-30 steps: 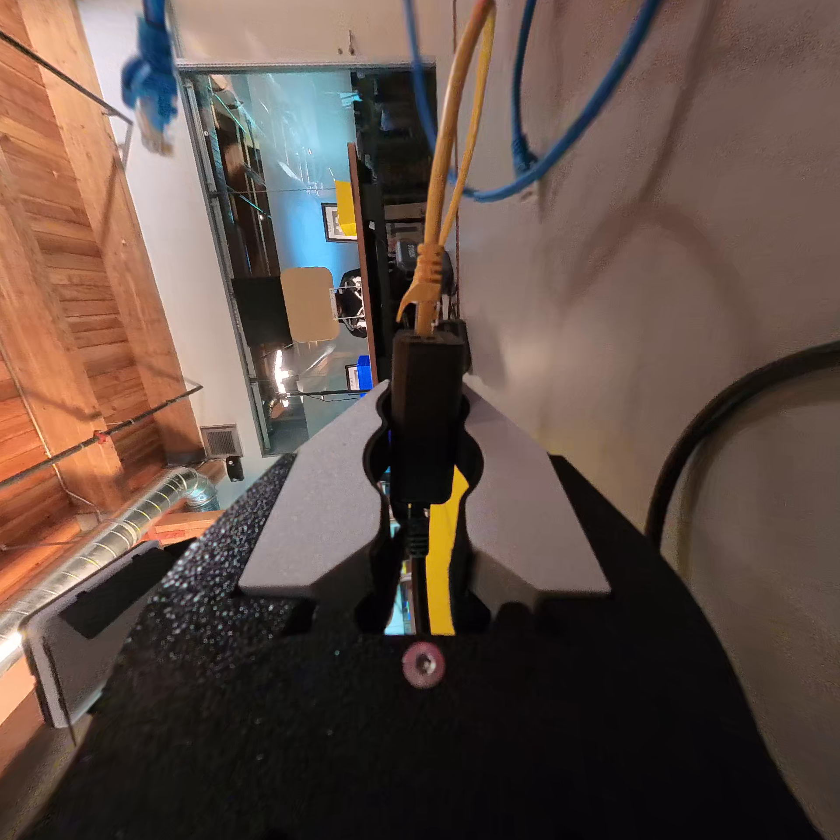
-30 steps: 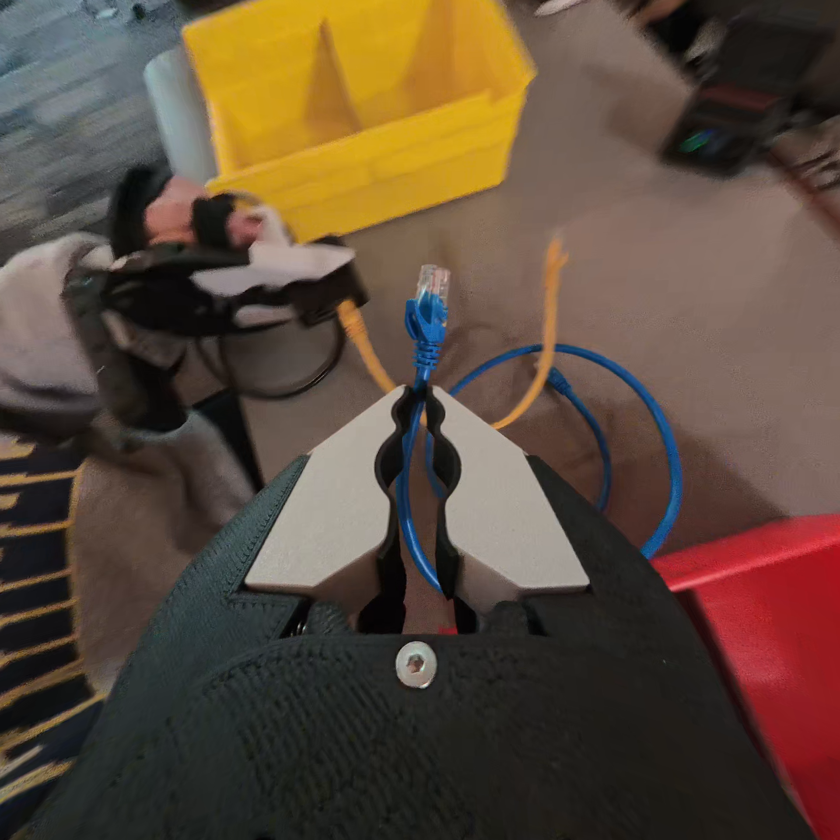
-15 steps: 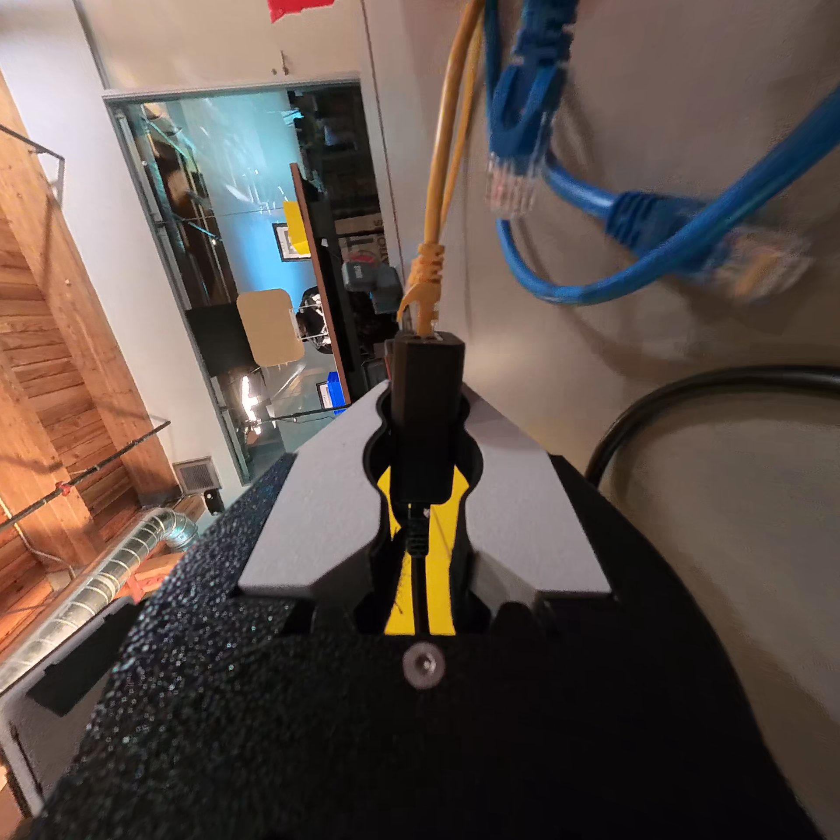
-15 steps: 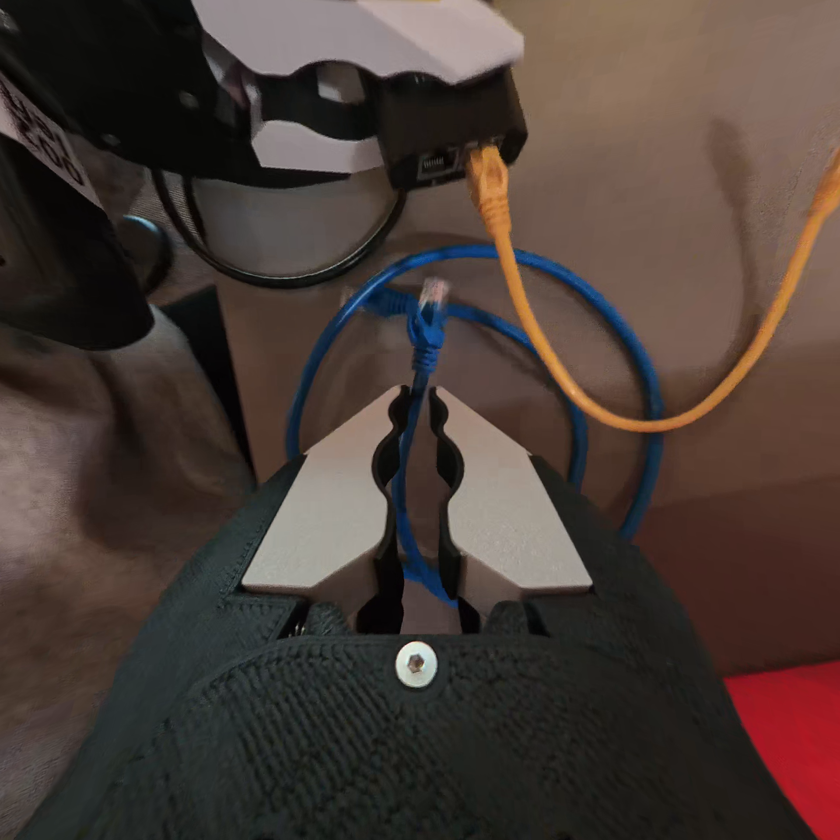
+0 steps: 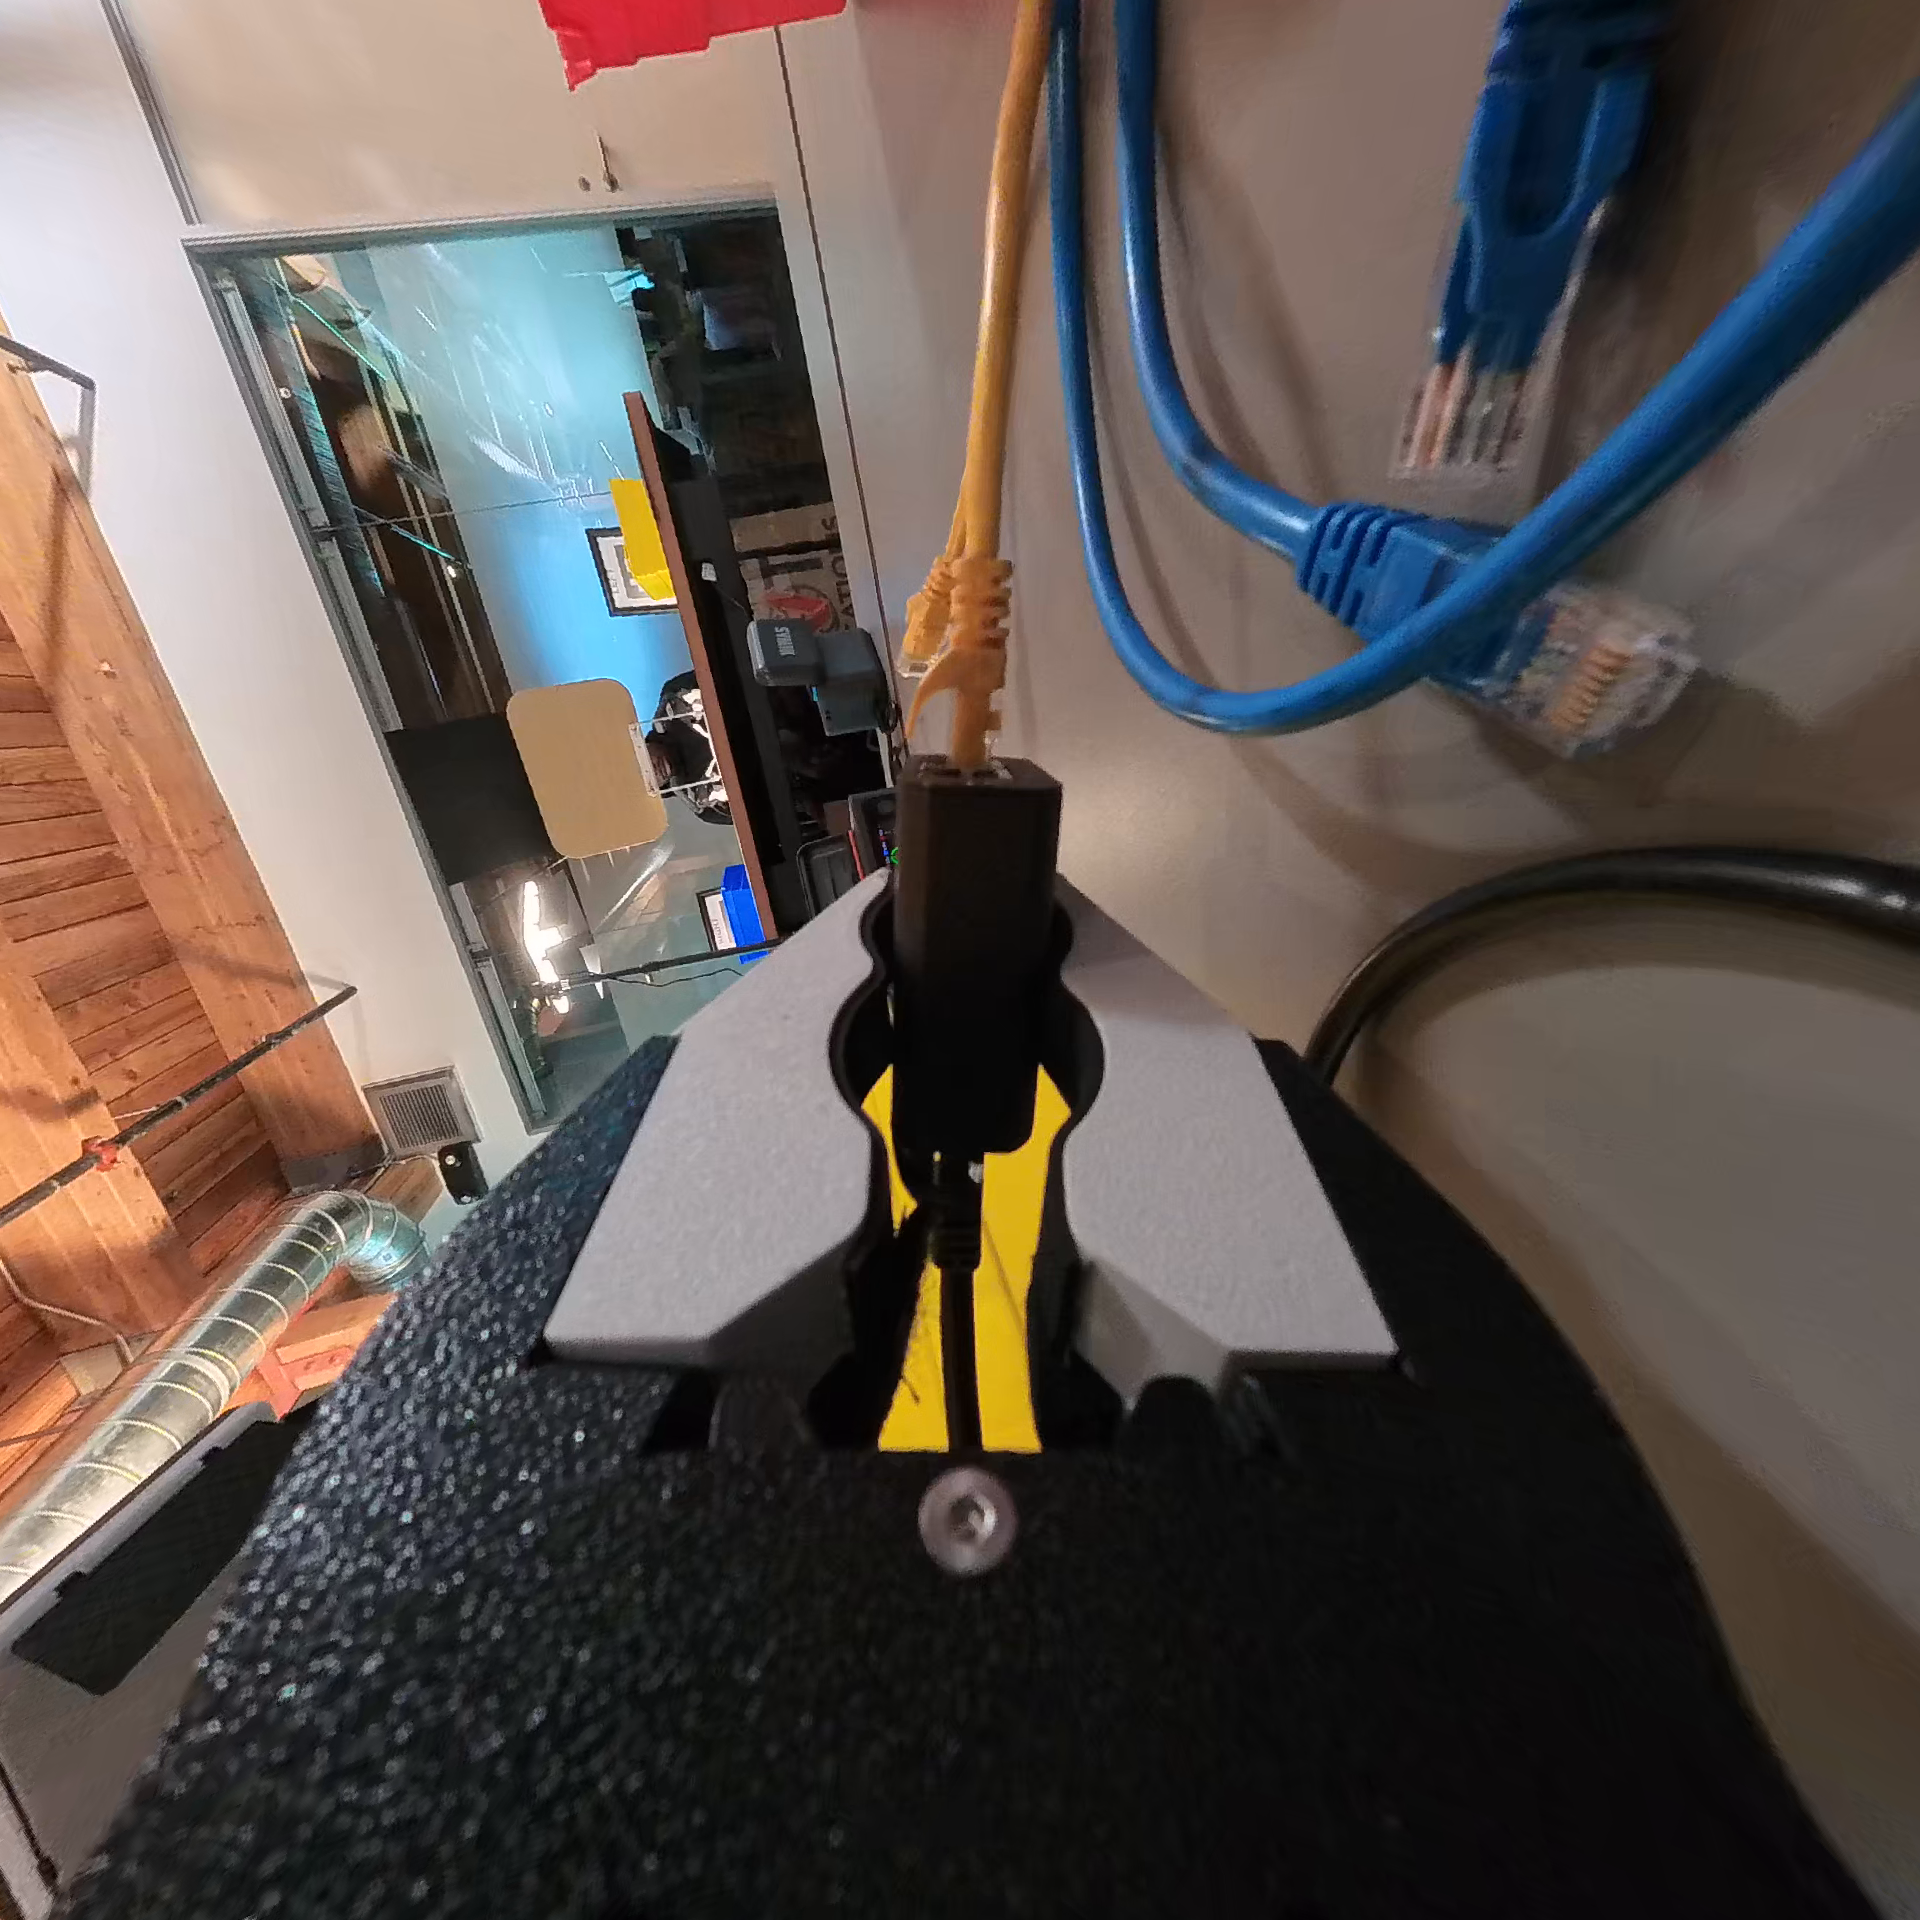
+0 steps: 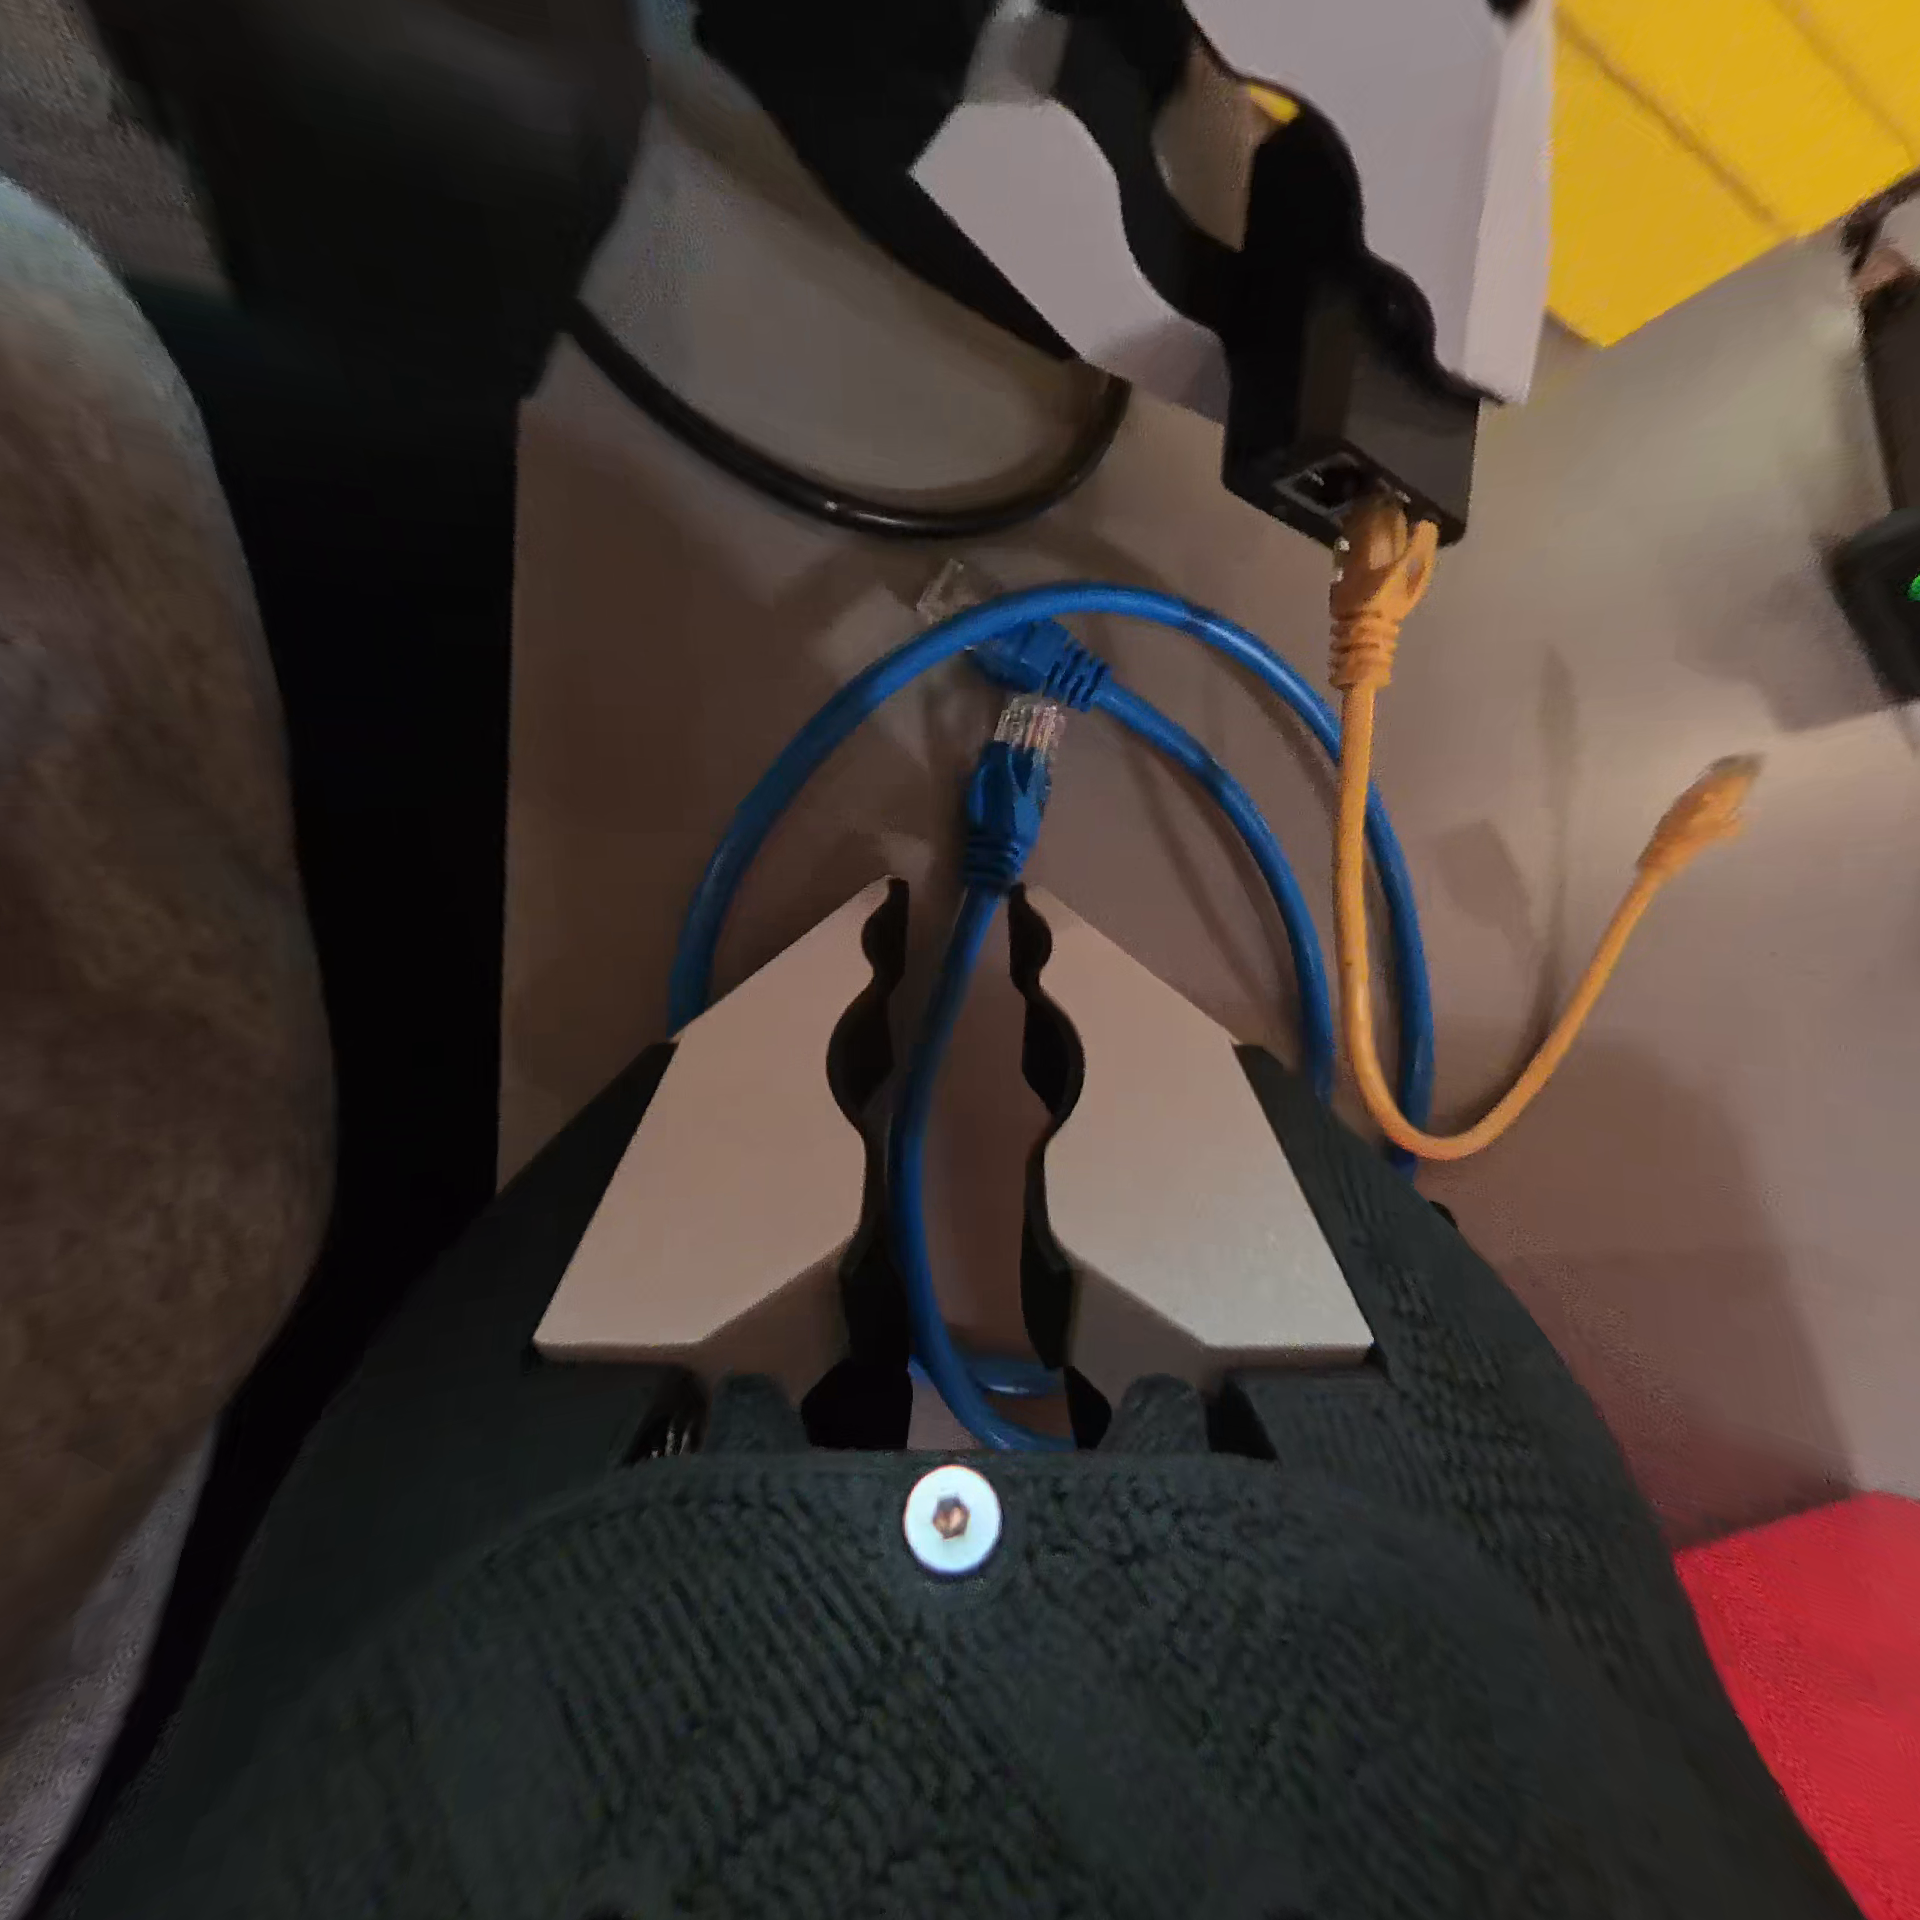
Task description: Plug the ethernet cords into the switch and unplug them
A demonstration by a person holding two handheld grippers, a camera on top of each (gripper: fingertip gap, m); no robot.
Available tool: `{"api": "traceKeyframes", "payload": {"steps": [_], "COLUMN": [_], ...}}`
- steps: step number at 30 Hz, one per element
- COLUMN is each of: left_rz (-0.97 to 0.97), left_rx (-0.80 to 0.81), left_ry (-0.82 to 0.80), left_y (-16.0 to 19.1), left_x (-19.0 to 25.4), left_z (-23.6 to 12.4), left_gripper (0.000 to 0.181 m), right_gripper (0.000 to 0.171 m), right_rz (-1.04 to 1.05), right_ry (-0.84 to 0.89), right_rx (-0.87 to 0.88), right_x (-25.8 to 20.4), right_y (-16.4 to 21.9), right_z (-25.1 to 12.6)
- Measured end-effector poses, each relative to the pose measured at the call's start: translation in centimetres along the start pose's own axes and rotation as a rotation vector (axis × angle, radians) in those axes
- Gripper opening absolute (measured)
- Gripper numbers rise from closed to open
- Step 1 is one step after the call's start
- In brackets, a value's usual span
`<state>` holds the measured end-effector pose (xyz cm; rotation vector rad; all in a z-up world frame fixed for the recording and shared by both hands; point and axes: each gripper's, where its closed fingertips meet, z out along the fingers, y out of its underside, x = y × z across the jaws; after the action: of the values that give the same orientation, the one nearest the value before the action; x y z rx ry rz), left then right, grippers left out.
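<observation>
My left gripper is shut on the small black switch. An orange ethernet cord is plugged into the switch's end. In the right wrist view the left gripper holds the switch at the upper right, with an empty port beside the orange plug. My right gripper is shut on the blue ethernet cord just behind its plug. That plug points forward, below and left of the switch. The cord's other blue plug lies on the tan table.
The orange cord's free end lies at the right. A black power cable loops behind. A yellow bin is at the upper right, a red bin at the lower right. A black device is at the right edge, a grey sleeve at the left. The tips of one gripper are about 12 centimeters away from the tips of the other. Between my left fingertips and the black device there is roughly 35 centimeters.
The switch has shifted from top centre to upper right in the right wrist view. The held blue plug sits farther right and higher in the left wrist view. Both grips look unchanged.
</observation>
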<state>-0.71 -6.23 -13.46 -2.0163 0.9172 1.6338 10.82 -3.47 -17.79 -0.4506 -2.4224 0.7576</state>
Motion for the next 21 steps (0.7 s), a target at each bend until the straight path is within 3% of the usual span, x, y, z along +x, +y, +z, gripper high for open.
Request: {"api": "traceKeyframes", "payload": {"steps": [1,3,6,12,17,21], "left_rz": [-0.003,-0.011,-0.033,-0.105,-0.083,-0.021], "left_rx": [0.000,0.004,0.026,0.220,0.263,0.269], "left_ry": [0.002,0.007,0.000,-0.055,-0.139,-0.184], "left_y": [0.1,0.2,0.2,-1.8,-2.9,-3.6], "left_x": [0.0,0.1,0.0,-1.5,-3.0,-3.5], "left_z": [0.0,0.0,-0.1,-1.7,-2.7,-3.3], "left_gripper": [0.021,0.021,0.021,0.022,0.022,0.022], "right_gripper": [0.016,0.005,0.004,0.003,0.002,0.003], "right_rz": [0.048,0.128,0.282,0.706,1.000,1.110], "right_ry": [-0.016,-0.069,-0.134,-0.300,-0.511,-0.603], "right_rx": [0.001,-0.001,-0.003,0.246,0.337,0.389], "right_x": [0.0,-0.3,-0.4,2.1,2.0,2.3], "right_y": [0.0,0.0,-0.3,-3.9,-4.6,-5.0], "right_z": [0.2,0.4,0.3,-3.2,-4.7,-5.3]}}
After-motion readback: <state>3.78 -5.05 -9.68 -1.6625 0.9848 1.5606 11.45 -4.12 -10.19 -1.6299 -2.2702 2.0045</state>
